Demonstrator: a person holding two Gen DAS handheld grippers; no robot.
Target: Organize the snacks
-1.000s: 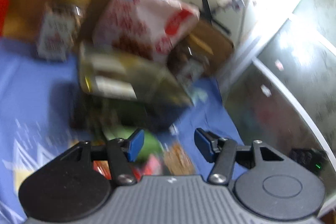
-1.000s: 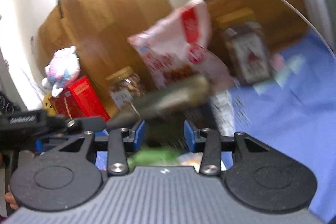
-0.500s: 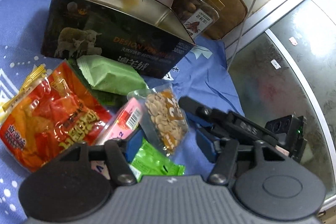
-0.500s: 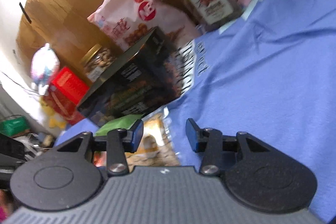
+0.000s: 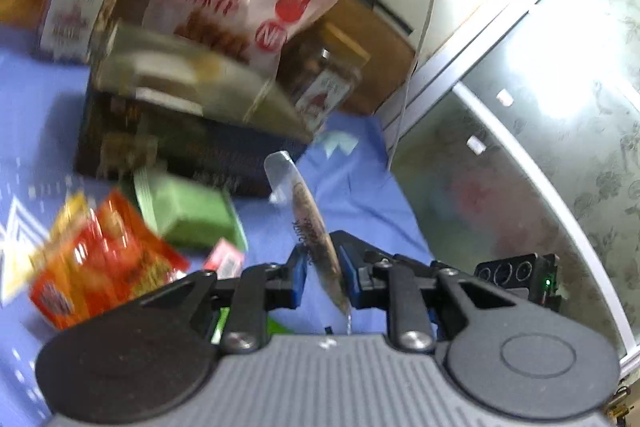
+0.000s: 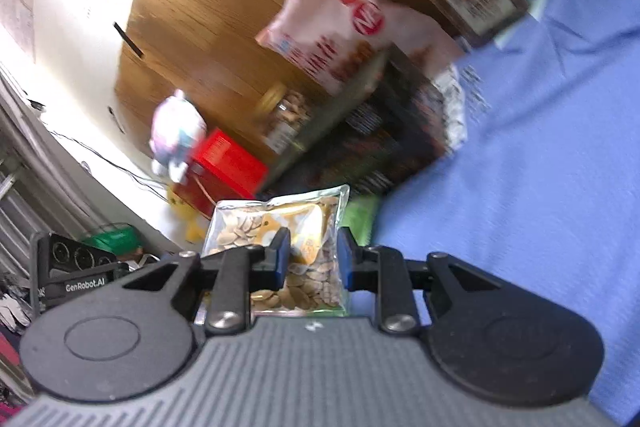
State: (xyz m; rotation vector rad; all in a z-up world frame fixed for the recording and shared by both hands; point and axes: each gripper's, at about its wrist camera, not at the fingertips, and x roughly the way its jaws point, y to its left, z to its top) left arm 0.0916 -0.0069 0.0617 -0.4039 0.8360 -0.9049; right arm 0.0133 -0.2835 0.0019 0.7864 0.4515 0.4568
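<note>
Left gripper [image 5: 323, 271] clamped tight — right gripper [image 6: 311, 254] jaws closing

The left tool [image 5: 323, 269] pinches a clear seed packet [image 5: 310, 223] edge-on between its blue pads, lifted above the blue cloth [image 5: 352, 195]. Beyond lie a green pouch [image 5: 188, 211], an orange snack bag [image 5: 100, 259], a dark open tin [image 5: 188, 123] and two jars

Left wrist: close above the blue cloth [image 5: 352, 187], looking forward and down.
Right wrist: close, rolled view.
Shared: dark tin box [image 5: 180, 131] [image 6: 380, 131], seed packet [image 5: 316, 239] [image 6: 304, 247].
</note>
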